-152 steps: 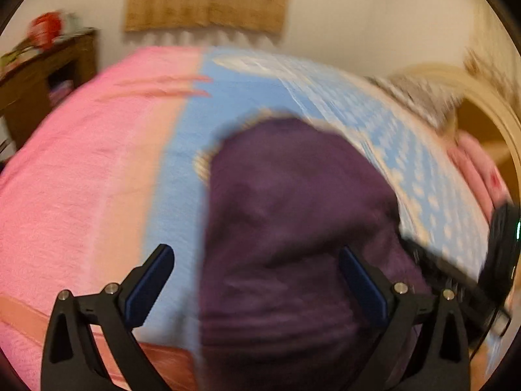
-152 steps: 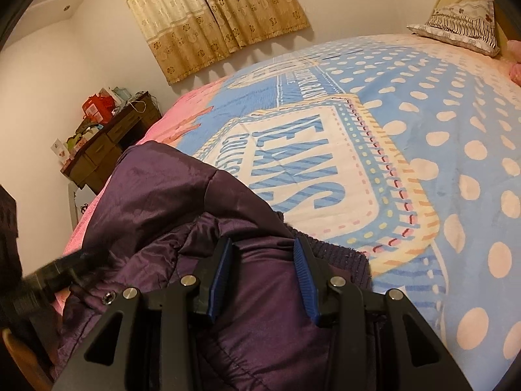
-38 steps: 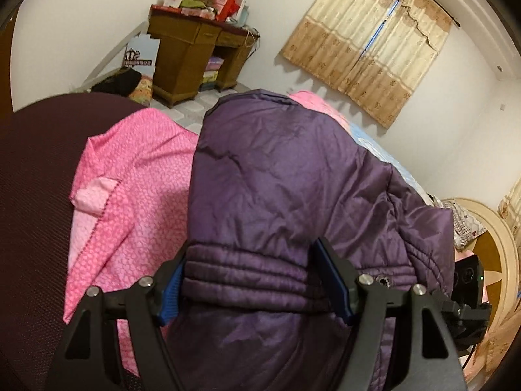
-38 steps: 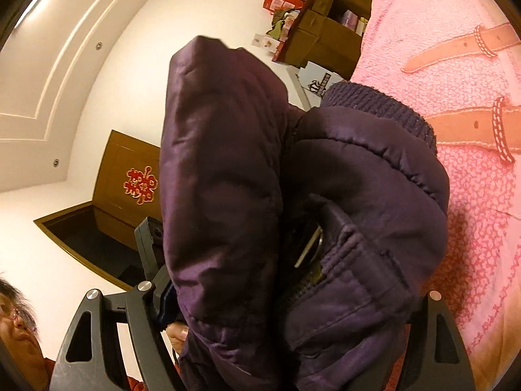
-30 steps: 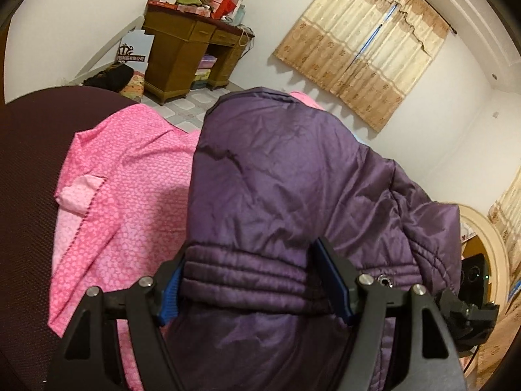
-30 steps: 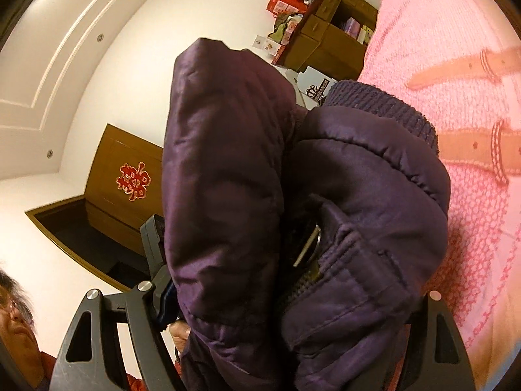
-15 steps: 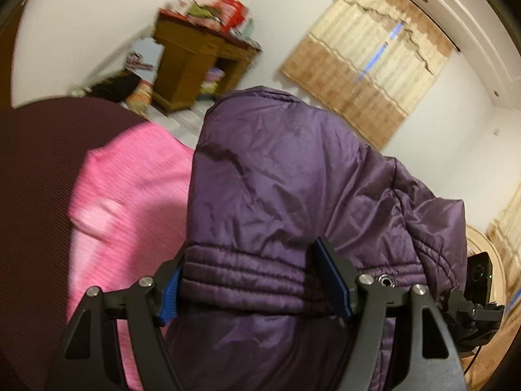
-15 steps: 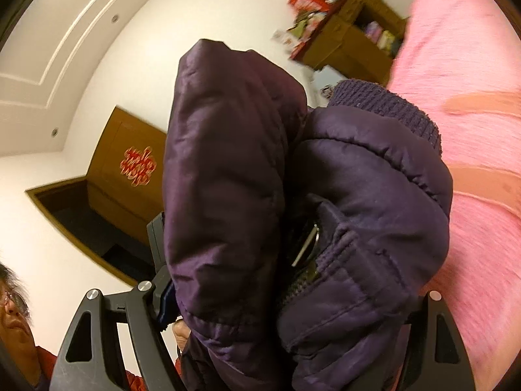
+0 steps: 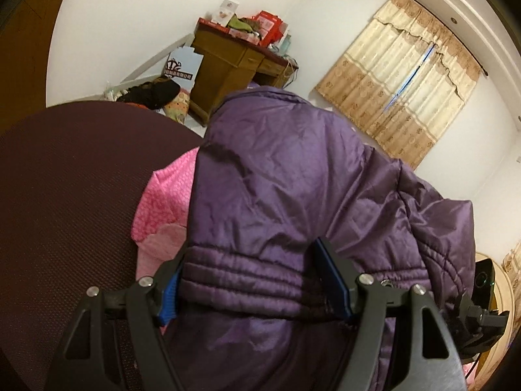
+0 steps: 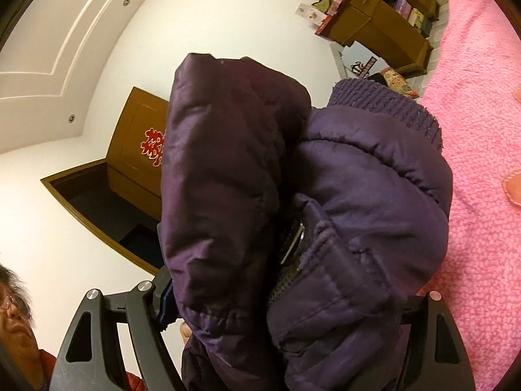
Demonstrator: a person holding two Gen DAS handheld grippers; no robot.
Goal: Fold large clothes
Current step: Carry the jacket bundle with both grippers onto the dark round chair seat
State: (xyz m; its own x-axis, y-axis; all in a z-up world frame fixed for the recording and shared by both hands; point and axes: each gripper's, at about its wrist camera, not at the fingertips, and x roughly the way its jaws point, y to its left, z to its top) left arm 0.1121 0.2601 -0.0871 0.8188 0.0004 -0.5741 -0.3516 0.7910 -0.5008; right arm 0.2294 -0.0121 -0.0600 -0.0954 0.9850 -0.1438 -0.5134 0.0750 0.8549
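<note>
A folded purple padded jacket (image 9: pixel 286 202) fills the middle of the left wrist view. My left gripper (image 9: pixel 254 280) is shut on its thick quilted hem and holds it up off the bed. In the right wrist view the same jacket (image 10: pixel 325 202) hangs as a bundle with a ribbed cuff (image 10: pixel 384 101) on top. My right gripper (image 10: pixel 286 296) is shut on that bundle; its right finger is hidden by fabric. The other gripper's camera (image 9: pixel 483 280) shows at the right edge of the left wrist view.
A dark maroon surface (image 9: pixel 65 195) lies at left, a pink garment (image 9: pixel 162 202) on it. The pink bedspread (image 10: pixel 482 130) is at right. A wooden desk (image 9: pixel 234 62) with clutter stands by the wall, curtains (image 9: pixel 413 84) beyond. A person's face (image 10: pixel 13 319) is at lower left.
Both grippers still hold the jacket lifted. The views have swung slightly: the desk and wall have risen in view and less of the pink garment shows.
</note>
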